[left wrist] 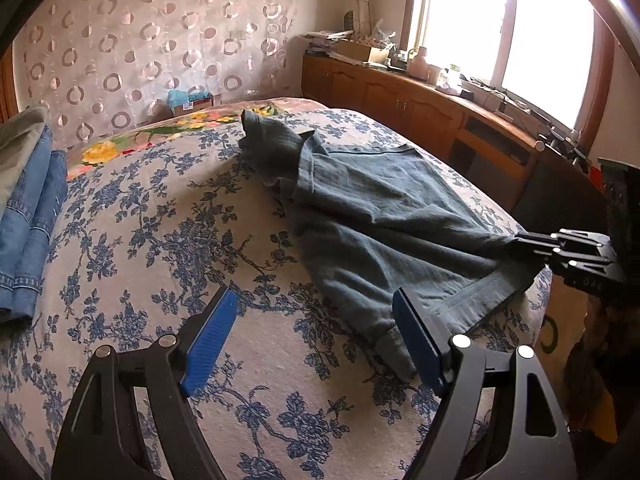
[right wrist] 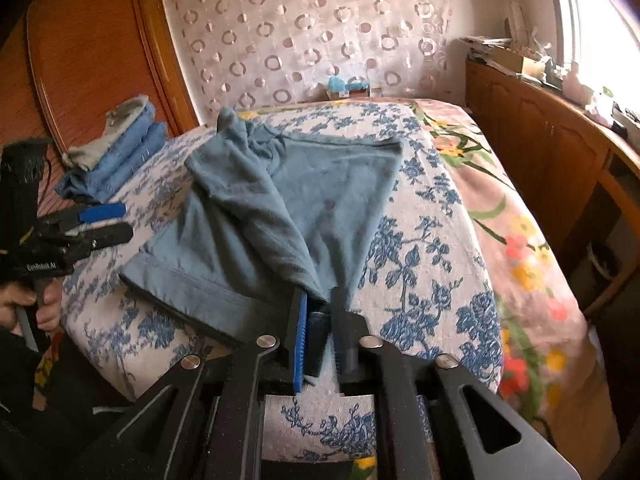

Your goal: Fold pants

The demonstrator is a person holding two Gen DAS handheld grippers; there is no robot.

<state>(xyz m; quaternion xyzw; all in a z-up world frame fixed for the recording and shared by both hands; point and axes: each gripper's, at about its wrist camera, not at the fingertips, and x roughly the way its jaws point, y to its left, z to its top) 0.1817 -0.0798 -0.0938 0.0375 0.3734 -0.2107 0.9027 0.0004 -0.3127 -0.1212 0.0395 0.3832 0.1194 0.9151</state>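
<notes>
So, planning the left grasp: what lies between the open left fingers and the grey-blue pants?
Only bare floral bedspread separates left gripper from the grey-blue pants, per left wrist view.

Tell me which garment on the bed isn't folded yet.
The teal pants, spread rumpled across the middle of the bed. The blue jeans and grey-green garment sit folded in a stack at the bed's edge.

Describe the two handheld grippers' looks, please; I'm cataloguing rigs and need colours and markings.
Both are black linkage frames with silver pivot pins. The left gripper carries ribbed blue pads on its fingers. The right gripper shows one blue ribbed pad and one dark finger. In the right wrist view, the left unit's black body bears white lettering, too small to read surely.
</notes>
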